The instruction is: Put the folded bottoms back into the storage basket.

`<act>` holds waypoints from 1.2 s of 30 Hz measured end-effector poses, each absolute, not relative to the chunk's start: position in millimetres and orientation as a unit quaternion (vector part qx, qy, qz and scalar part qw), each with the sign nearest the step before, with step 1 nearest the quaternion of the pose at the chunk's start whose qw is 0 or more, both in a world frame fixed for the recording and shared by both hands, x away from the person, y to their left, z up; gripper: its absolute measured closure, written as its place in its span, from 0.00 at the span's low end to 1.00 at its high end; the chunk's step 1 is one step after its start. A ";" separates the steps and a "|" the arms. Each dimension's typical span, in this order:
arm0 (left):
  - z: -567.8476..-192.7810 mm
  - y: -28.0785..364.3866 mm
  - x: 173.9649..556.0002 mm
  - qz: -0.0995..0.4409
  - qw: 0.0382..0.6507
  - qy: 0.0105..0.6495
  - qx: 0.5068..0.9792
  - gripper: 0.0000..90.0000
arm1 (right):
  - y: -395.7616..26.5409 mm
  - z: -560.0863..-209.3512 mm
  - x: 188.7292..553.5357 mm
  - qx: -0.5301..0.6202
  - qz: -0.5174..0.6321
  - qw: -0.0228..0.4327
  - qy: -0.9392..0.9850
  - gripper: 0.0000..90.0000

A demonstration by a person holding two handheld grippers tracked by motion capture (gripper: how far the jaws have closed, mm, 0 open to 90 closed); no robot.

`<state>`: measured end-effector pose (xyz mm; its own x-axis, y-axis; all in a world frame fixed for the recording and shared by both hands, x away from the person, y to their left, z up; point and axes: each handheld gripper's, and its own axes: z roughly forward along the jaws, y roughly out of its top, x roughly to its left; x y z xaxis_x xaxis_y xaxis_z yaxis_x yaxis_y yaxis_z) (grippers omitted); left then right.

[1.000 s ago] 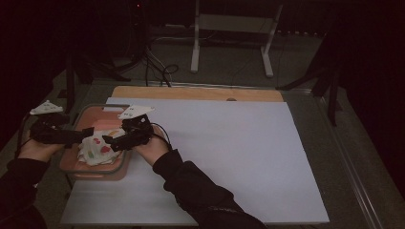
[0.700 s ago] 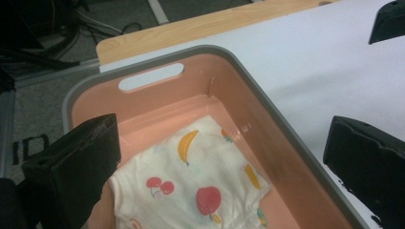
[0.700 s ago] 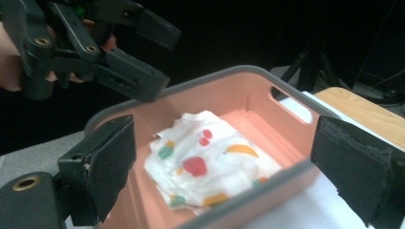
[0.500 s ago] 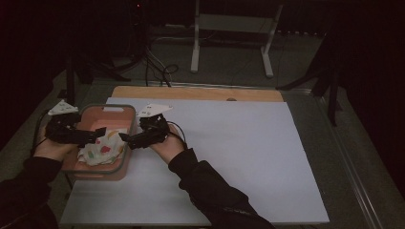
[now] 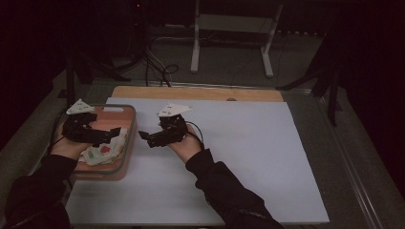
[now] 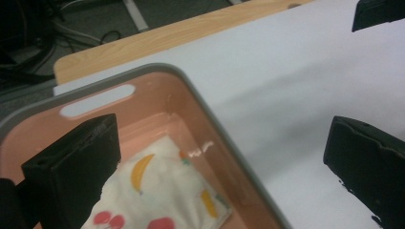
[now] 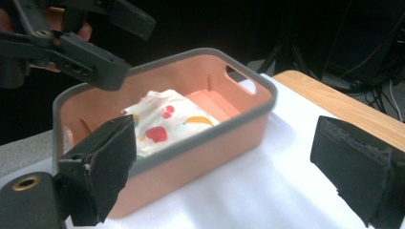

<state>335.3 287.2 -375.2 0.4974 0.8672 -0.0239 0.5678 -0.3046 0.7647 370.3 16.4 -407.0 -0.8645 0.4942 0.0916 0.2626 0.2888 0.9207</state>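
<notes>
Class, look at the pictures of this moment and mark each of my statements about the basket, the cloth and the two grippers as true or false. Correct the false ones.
1. The fruit-print cloth lies inside the pink basket. True.
2. The right gripper is clamped on the cloth. False: its jaws stand open and hold nothing, beside the basket over the white sheet.
3. The basket sits at the left end of the white sheet in the high view. True.
4. The left gripper is shut. False: in the left gripper view its jaws stand wide apart, above the basket's rim.
5. The basket has a grey rim and a slot handle in its end wall. True.
</notes>
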 end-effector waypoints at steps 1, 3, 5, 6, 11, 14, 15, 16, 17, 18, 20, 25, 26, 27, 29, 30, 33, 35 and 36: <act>-375.8 285.1 336.0 0.200 0.370 0.458 0.783 0.00 | 12.7 -407.3 370.9 0.240 0.546 0.108 0.796 0.09; -376.9 281.1 337.1 0.198 0.371 0.457 0.784 0.00 | 4.5 -407.9 372.3 0.243 0.547 0.112 0.794 0.09; -377.5 277.6 338.0 0.198 0.371 0.455 0.785 0.00 | -0.9 -408.3 372.8 0.247 0.547 0.114 0.792 0.09; -377.3 275.9 338.4 0.199 0.370 0.455 0.785 0.00 | -4.4 -408.3 373.0 0.248 0.547 0.113 0.792 0.09; -375.1 266.9 338.9 0.202 0.372 0.451 0.786 0.00 | -19.8 -410.7 374.0 0.251 0.539 0.122 0.795 0.09; -375.6 259.7 339.2 0.203 0.371 0.447 0.788 0.00 | -28.8 -412.8 373.9 0.252 0.537 0.124 0.795 0.09; -375.7 257.7 339.6 0.201 0.371 0.447 0.789 0.00 | -31.9 -413.7 374.0 0.253 0.537 0.123 0.796 0.09; -375.7 255.7 340.1 0.200 0.371 0.448 0.789 0.00 | -34.7 -414.9 374.2 0.254 0.534 0.126 0.797 0.09; -375.6 253.5 340.5 0.200 0.372 0.448 0.788 0.00 | -37.6 -415.9 374.0 0.255 0.532 0.127 0.797 0.09; -375.6 251.7 341.0 0.199 0.373 0.447 0.788 0.00 | -41.3 -417.1 373.5 0.256 0.532 0.125 0.797 0.09; -375.8 248.8 341.5 0.199 0.373 0.447 0.788 0.00 | -47.5 -419.3 372.7 0.259 0.531 0.127 0.796 0.10; -377.0 233.5 342.0 0.193 0.379 0.438 0.792 0.00 | -61.3 -423.5 370.0 0.262 0.530 0.129 0.796 0.10; -377.0 233.5 342.0 0.193 0.379 0.438 0.792 0.00 | -63.8 -424.3 369.5 0.263 0.530 0.129 0.796 0.10; -377.6 230.9 342.0 0.191 0.381 0.437 0.793 0.00 | -63.8 -424.3 369.5 0.263 0.530 0.129 0.796 0.10; -379.3 225.6 342.4 0.192 0.379 0.434 0.794 0.00 | -69.8 -426.6 368.4 0.263 0.530 0.129 0.795 0.10; -380.2 222.5 342.9 0.188 0.377 0.433 0.797 0.00 | -71.5 -427.5 368.3 0.265 0.529 0.127 0.796 0.10; -382.1 215.2 342.5 0.187 0.379 0.431 0.797 0.00 | -79.7 -431.4 367.1 0.268 0.527 0.126 0.797 0.10; -383.8 209.2 341.5 0.186 0.382 0.426 0.798 0.00 | -86.7 -434.6 366.7 0.268 0.526 0.126 0.797 0.10; -384.8 206.0 341.1 0.184 0.384 0.426 0.798 0.00 | -90.3 -436.2 366.7 0.270 0.524 0.124 0.798 0.10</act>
